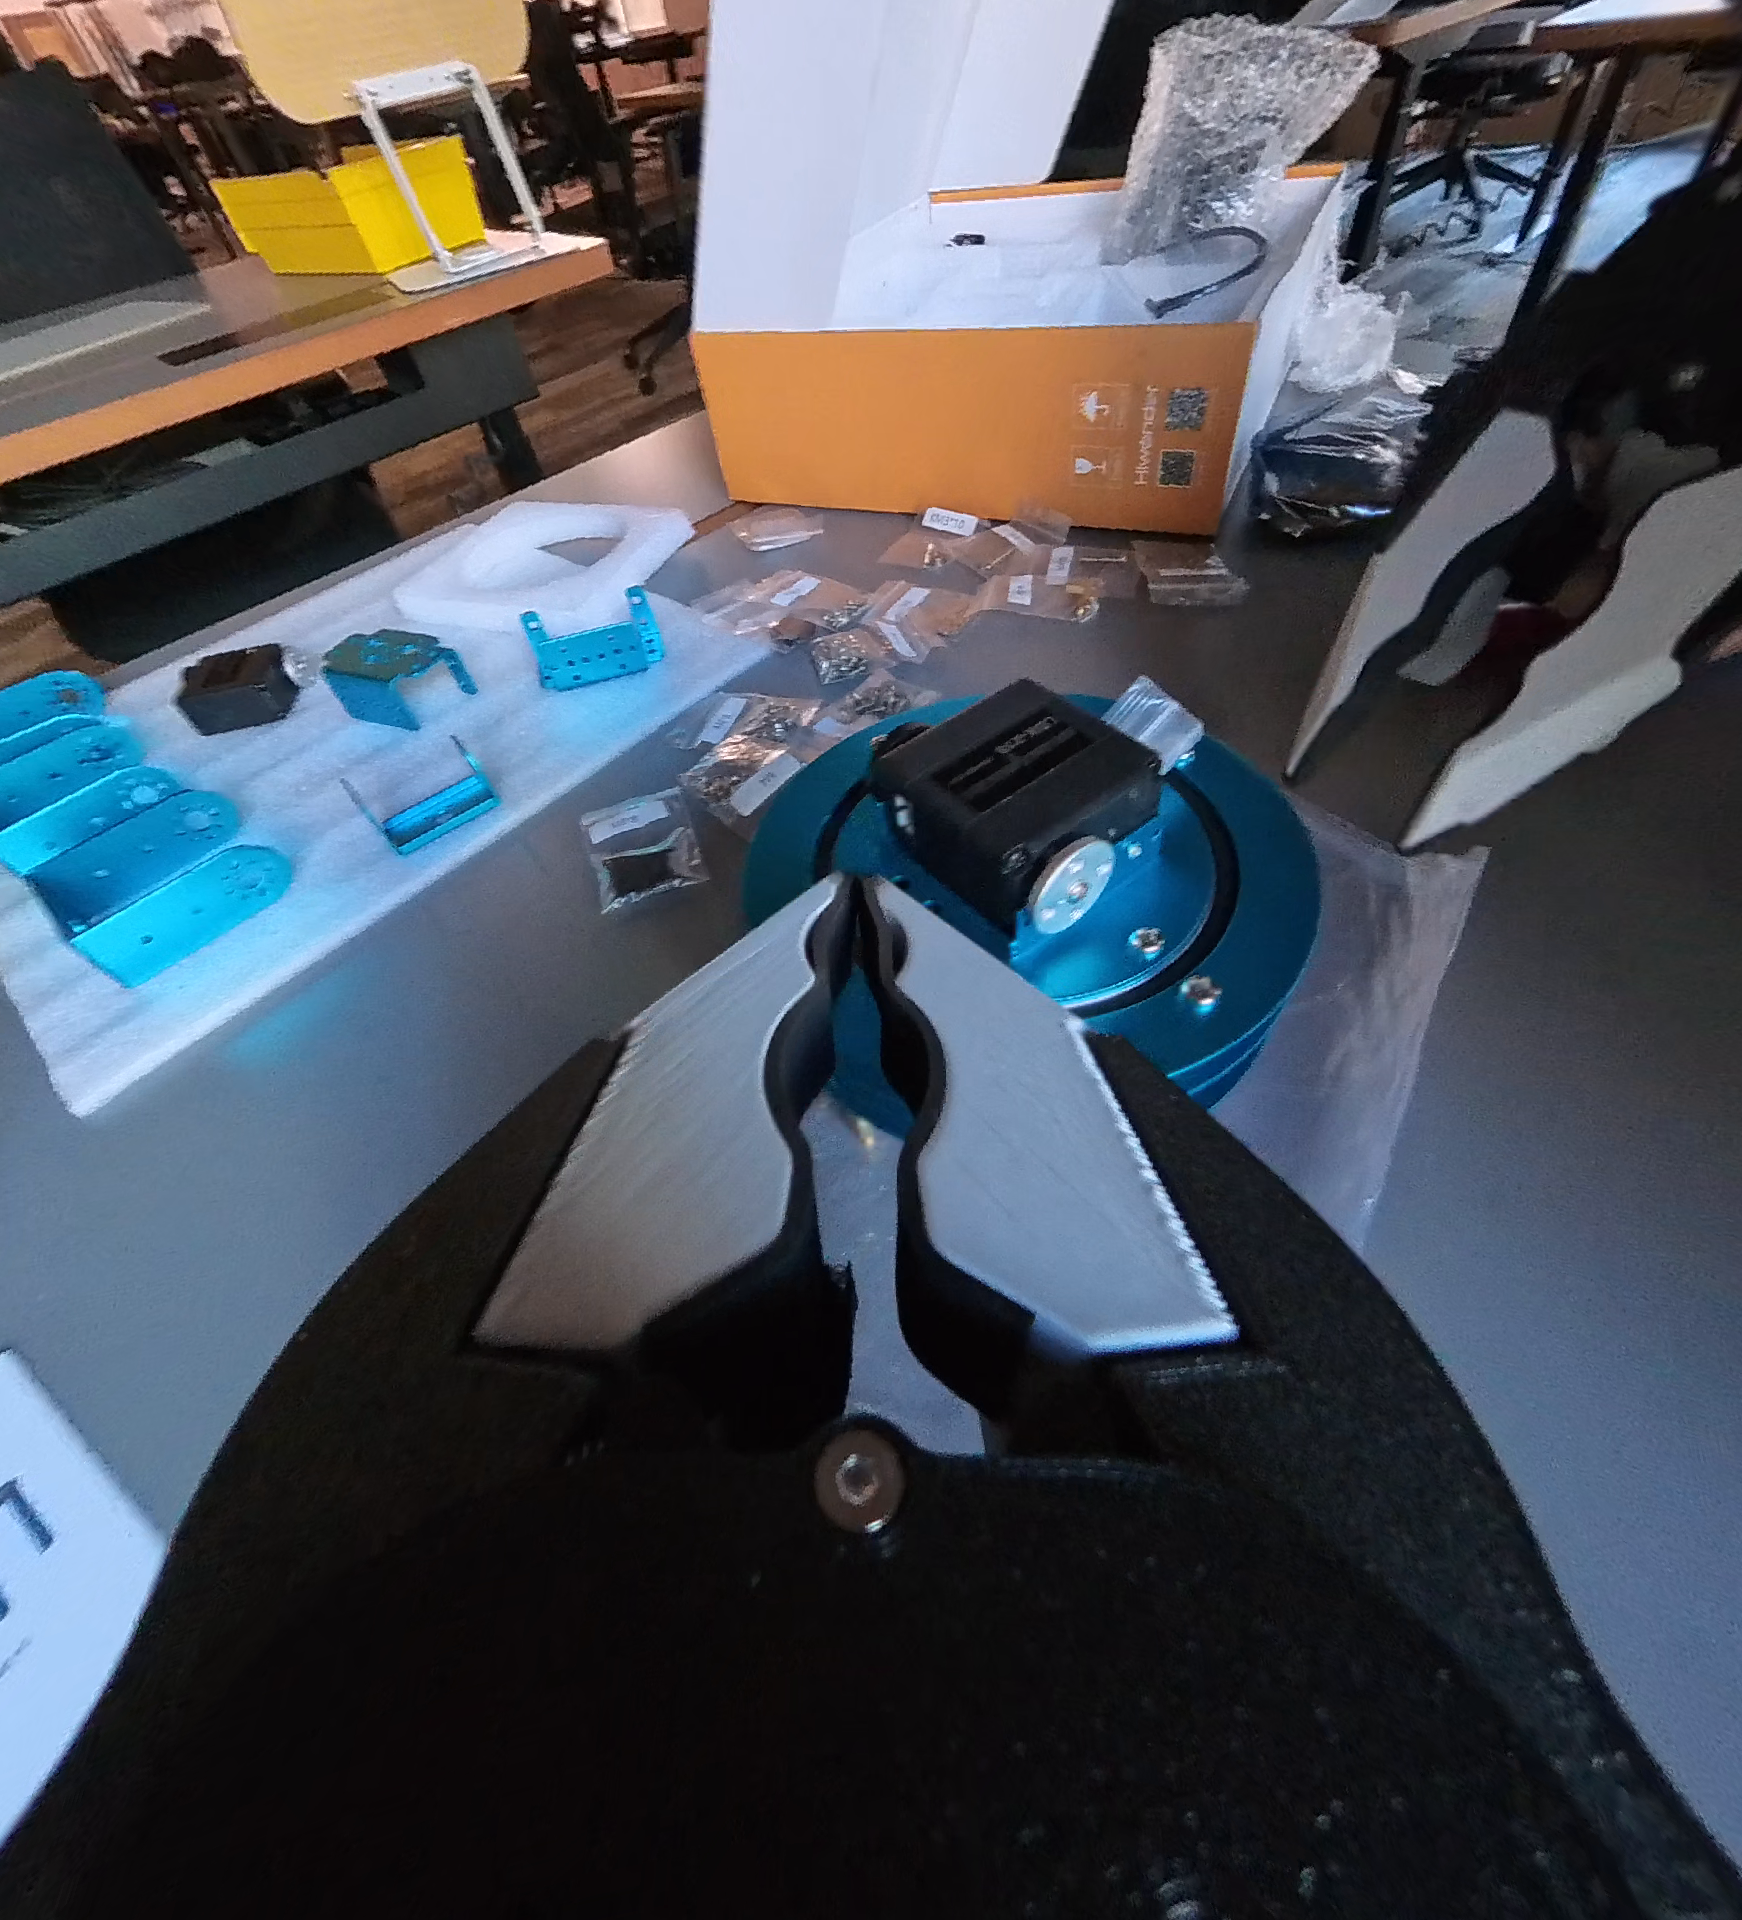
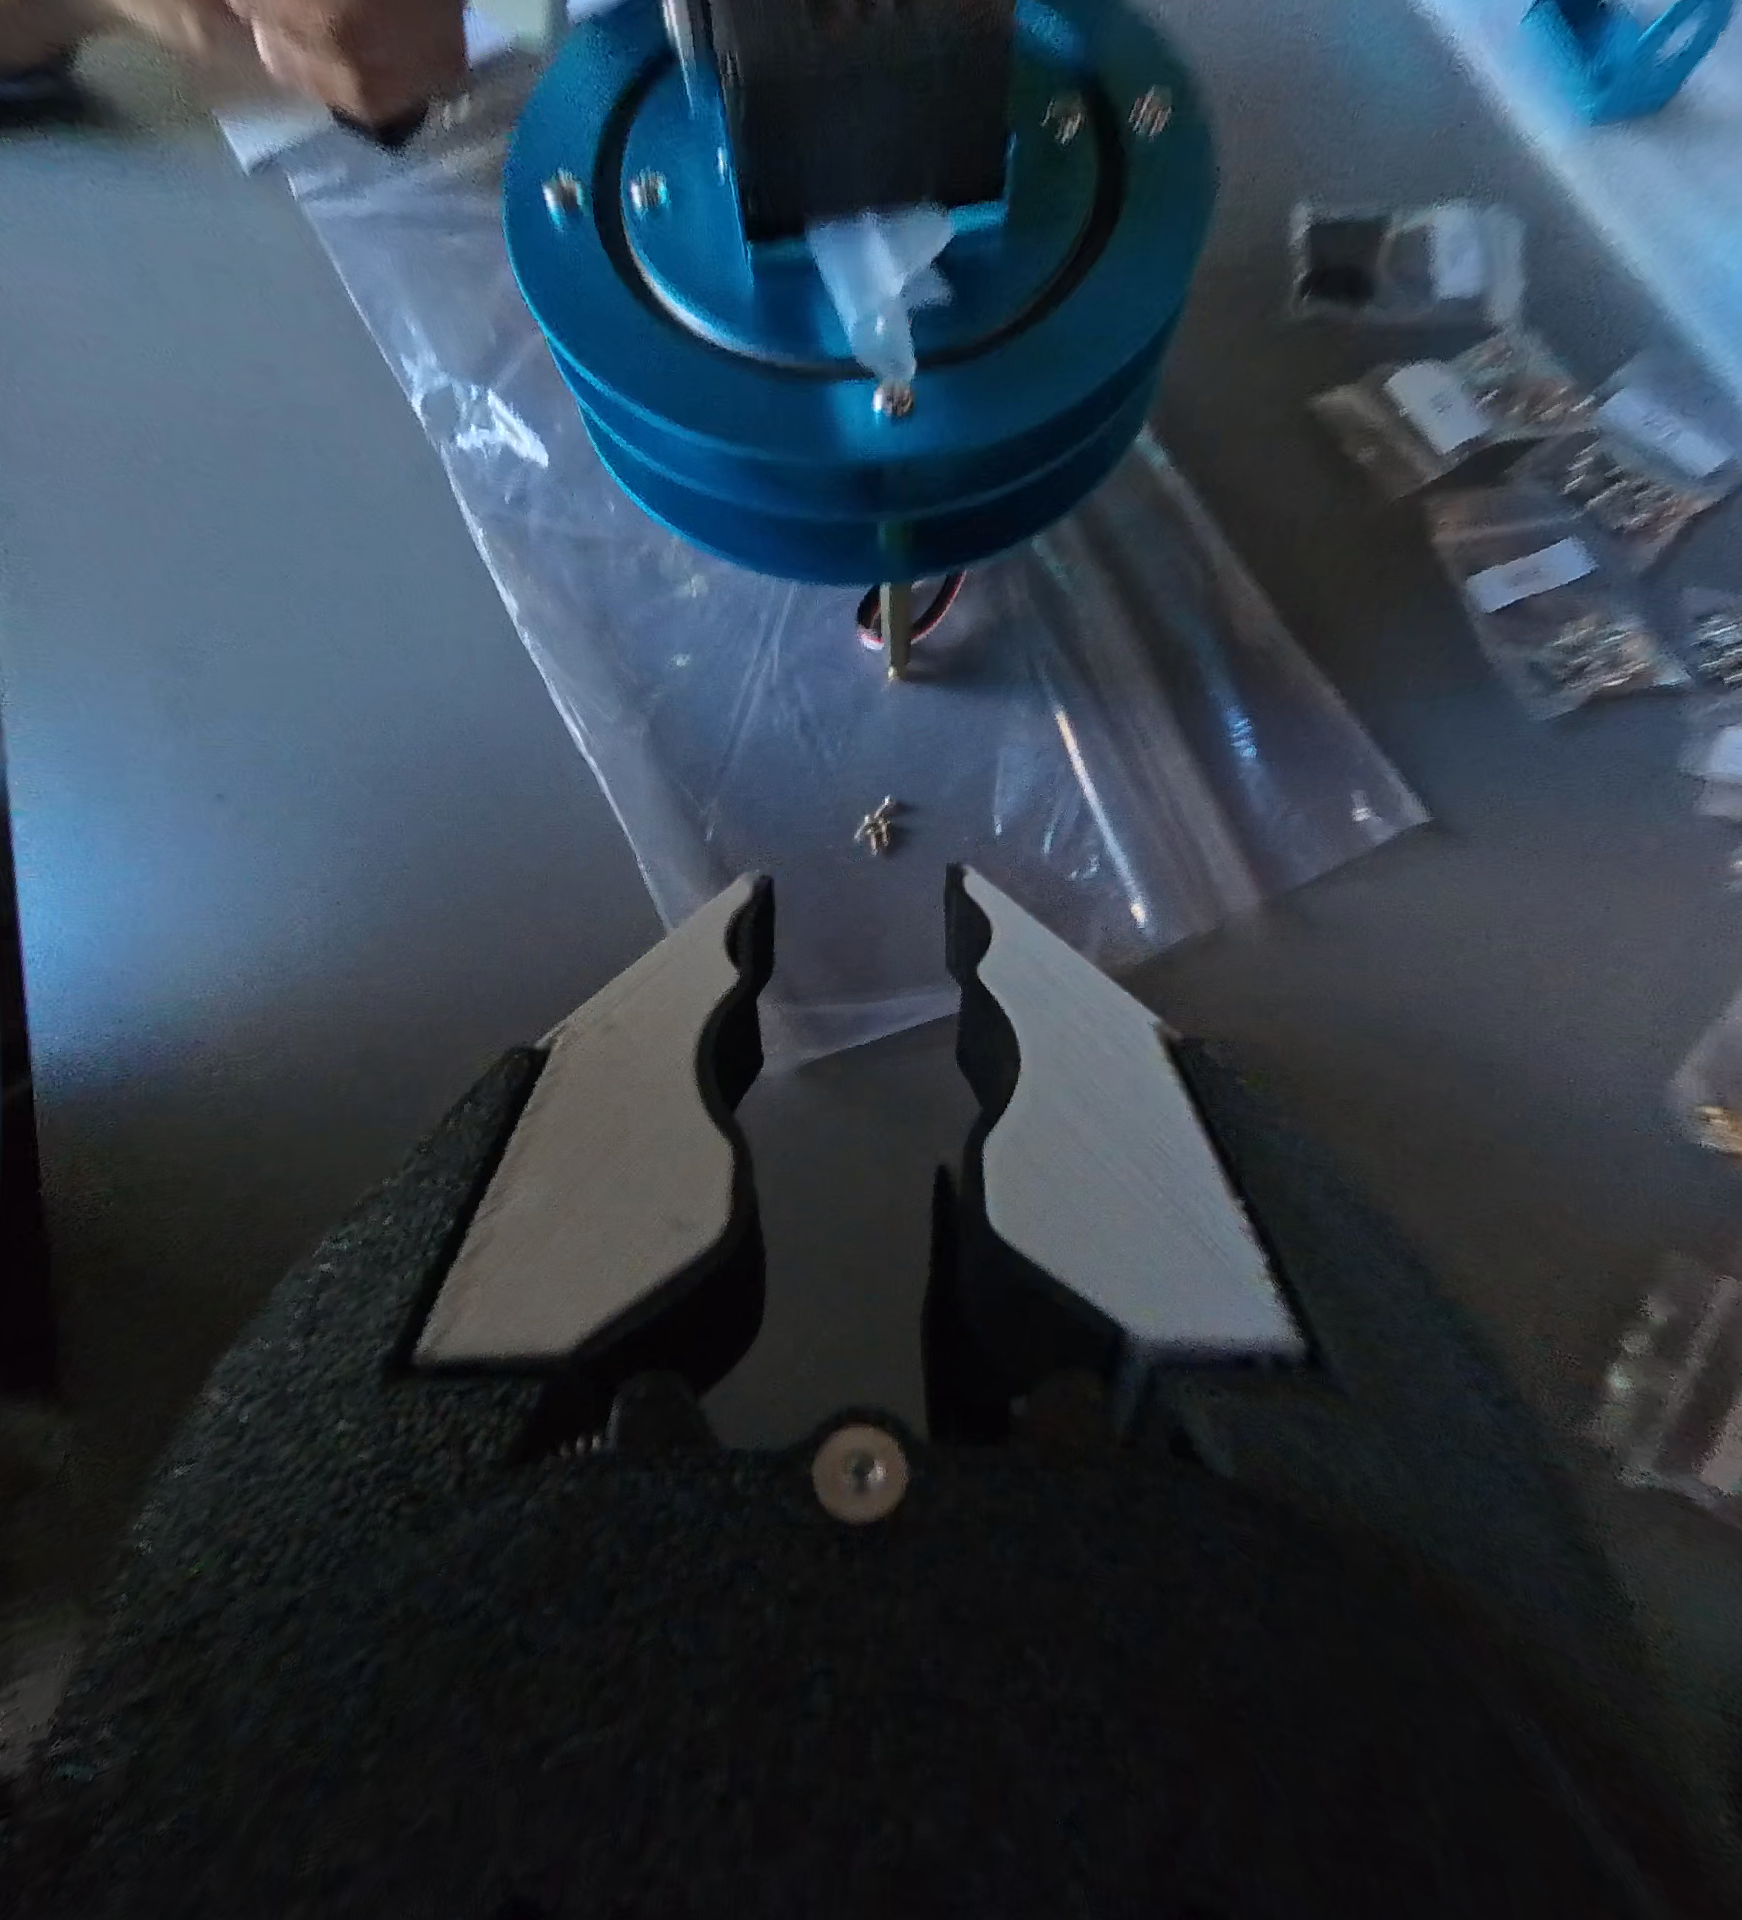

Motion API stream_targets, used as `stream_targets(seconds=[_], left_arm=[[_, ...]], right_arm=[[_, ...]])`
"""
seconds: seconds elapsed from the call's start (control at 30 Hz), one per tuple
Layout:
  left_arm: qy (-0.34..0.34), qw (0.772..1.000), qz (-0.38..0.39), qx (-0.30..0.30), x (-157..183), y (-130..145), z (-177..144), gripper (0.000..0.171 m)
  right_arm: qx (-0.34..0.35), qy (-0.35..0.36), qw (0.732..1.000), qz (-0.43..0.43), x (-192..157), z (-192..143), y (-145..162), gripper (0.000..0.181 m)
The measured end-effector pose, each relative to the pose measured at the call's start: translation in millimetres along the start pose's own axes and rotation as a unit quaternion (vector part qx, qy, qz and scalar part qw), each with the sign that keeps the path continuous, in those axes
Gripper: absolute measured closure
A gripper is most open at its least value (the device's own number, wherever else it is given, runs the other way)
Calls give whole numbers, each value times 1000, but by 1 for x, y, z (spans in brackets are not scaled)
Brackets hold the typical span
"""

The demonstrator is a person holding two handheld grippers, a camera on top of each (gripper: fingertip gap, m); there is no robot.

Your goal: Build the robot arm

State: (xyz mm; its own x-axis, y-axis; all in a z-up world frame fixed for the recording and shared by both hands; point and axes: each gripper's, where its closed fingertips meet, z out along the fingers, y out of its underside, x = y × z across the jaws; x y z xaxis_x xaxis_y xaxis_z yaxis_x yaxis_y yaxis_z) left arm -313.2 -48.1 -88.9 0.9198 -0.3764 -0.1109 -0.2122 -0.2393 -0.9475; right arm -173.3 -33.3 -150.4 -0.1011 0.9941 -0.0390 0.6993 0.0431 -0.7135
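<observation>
Grey counter (image 1: 1625, 1299) in workshop, orange box (image 1: 971, 426) at back. Blue round base (image 1: 1251, 935) with black servo (image 1: 1012, 800) on top sits on clear plastic bag (image 2: 638, 644). Left claw (image 1: 859, 891) pinched nearly closed, tips at base's near rim (contact unclear). Right claw (image 2: 859, 883) narrowly parted, empty, just short of small screws (image 2: 877, 826) on bag, base beyond. Blue brackets (image 1: 108, 821) on white foam sheet (image 1: 254, 935), well left.

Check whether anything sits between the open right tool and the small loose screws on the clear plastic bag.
Nothing visible does. The right tool is open, and the small loose screws lie just beyond its tips on the clear plastic bag, with only bare bag between.
</observation>
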Motion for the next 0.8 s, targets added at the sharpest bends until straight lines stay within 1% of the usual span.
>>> stream_targets(seconds=[0.07, 0.1, 0.13, 0.17, 0.2, 0.23, 0.27, 0.3, 0.33, 0.37, 0.4, 0.43, 0.47, 0.5, 0.53, 0.57, 0.6, 0.63, 0.7, 0.73, 0.8], left_arm=[[-25, 1000, 5, 6, -10, 0, -6, 171], [-38, 999, 11, 6, -14, 1, -10, 171], [-47, 999, 20, 9, -16, 2, -14, 171], [-54, 998, 26, 12, -17, 1, -18, 170], [-61, 997, 30, 20, -18, -1, -24, 169], [-70, 997, 30, 32, -19, -5, -30, 169], [-70, 996, 20, 44, -16, -7, -37, 168], [-61, 997, 13, 47, -9, -8, -44, 166], [-55, 997, 12, 45, -2, -6, -52, 162], [-59, 997, 13, 40, 4, -4, -59, 158], [-69, 997, 19, 33, 11, -1, -67, 155], [-84, 996, 27, 28, 17, -1, -76, 153], [-96, 995, 24, 30, 26, -3, -85, 153], [-90, 995, 12, 32, 39, -4, -92, 153], [-73, 997, -4, 30, 55, -5, -97, 153], [-54, 998, -28, 28, 72, -4, -102, 153], [-30, 998, -46, 18, 89, -1, -106, 152], [-10, 999, -50, 3, 105, 4, -112, 151], [-7, 999, -46, 0, 125, 12, -127, 151], [-13, 999, -46, 9, 132, 16, -134, 151], [9, 999, -47, 23, 154, 28, -143, 151]], right_arm=[[-22, -13, 1000, 11, 1, 5, 5, 149], [-33, -7, 999, 17, 5, -2, 4, 149], [-19, -6, 1000, 22, 8, -15, -4, 150], [12, -2, 1000, 28, 10, -32, -14, 153], [30, 16, 999, 38, 15, -50, -17, 153], [41, 49, 997, 46, 23, -70, -14, 149], [51, 92, 993, 50, 29, -90, -5, 149], [48, 136, 988, 58, 35, -108, 11, 146], [32, 173, 982, 70, 38, -122, 32, 143], [28, 192, 977, 87, 36, -130, 48, 142], [37, 186, 976, 111, 29, -132, 58, 142], [42, 163, 976, 136, 18, -130, 63, 139], [63, 143, 975, 159, 10, -126, 59, 137], [79, 131, 974, 166, 5, -120, 50, 137], [79, 133, 976, 156, 4, -111, 41, 139], [65, 134, 980, 135, 3, -98, 33, 142], [29, 145, 983, 108, 6, -85, 32, 145], [-5, 180, 980, 90, 17, -81, 35, 147], [-46, 216, 971, 89, 31, -90, 47, 146], [-51, 229, 967, 102, 35, -102, 57, 146], [-50, 236, 958, 153, 32, -126, 88, 139]])
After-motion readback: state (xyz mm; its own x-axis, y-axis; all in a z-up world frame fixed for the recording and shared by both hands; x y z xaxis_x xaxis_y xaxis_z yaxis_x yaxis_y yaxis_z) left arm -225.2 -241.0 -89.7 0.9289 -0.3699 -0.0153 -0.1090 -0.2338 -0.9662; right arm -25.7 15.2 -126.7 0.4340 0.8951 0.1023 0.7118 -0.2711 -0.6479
